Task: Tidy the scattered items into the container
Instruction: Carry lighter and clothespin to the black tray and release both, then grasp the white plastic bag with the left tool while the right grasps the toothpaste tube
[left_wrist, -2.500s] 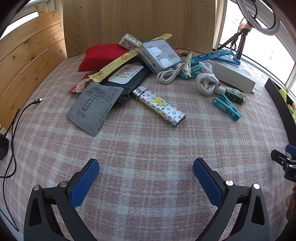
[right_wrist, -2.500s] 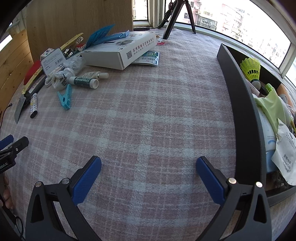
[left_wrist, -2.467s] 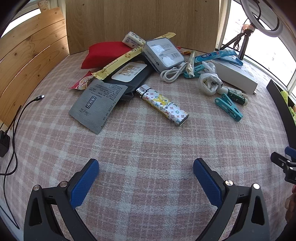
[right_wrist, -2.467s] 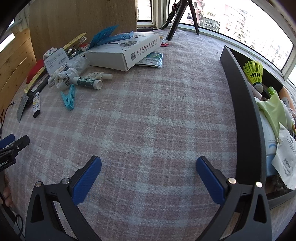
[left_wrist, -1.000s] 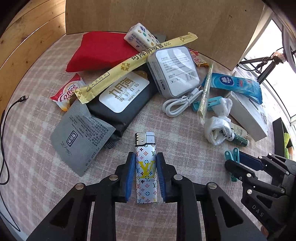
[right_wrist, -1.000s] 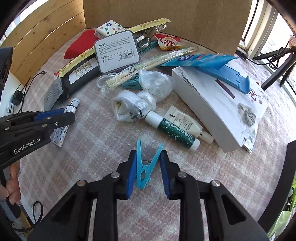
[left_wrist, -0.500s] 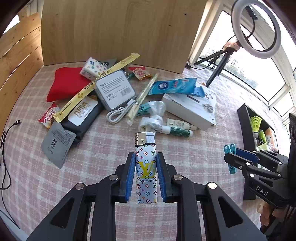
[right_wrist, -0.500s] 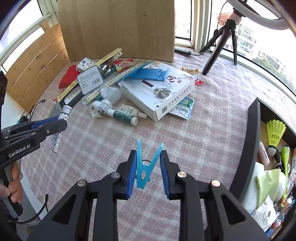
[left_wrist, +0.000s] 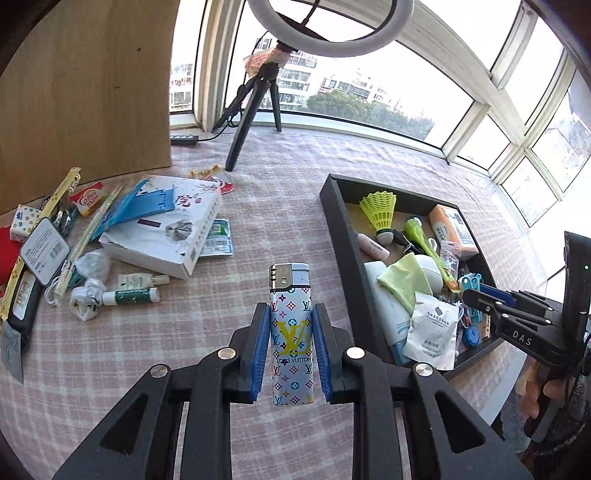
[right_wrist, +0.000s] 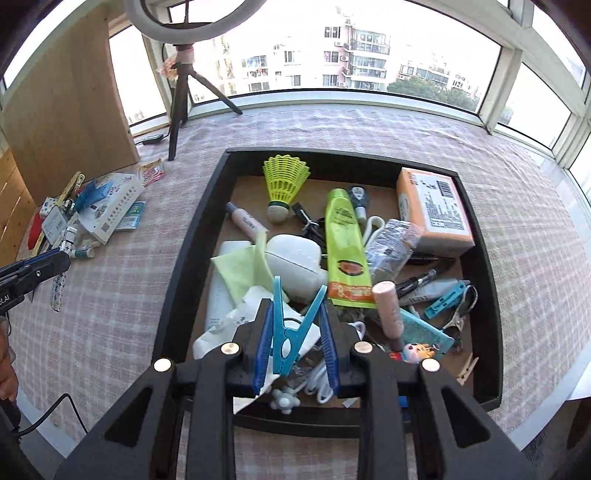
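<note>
On the far left, the remaining clutter (left_wrist: 122, 236) is still lying on the checked tablecloth (left_wrist: 277, 184), waiting its turn. The left gripper (left_wrist: 290, 345) is clamping the patterned lighter (left_wrist: 290, 332) upright between its blue pads, squeezed across the narrow sides so it cannot slip, and is hanging over the cloth just left of the black tray (left_wrist: 341, 236). The right gripper (right_wrist: 295, 334) is pinching the blue clothespin (right_wrist: 291, 325) with its jaws nearly closed, legs pointing forward, and is hovering over the tray's near end above the white pouch (right_wrist: 236, 321), probably to drop it inside. Compared with half a second ago, both grippers are swinging rightward: the pile is receding and the tray, formerly at the edge, is now filling the right wrist view.
</note>
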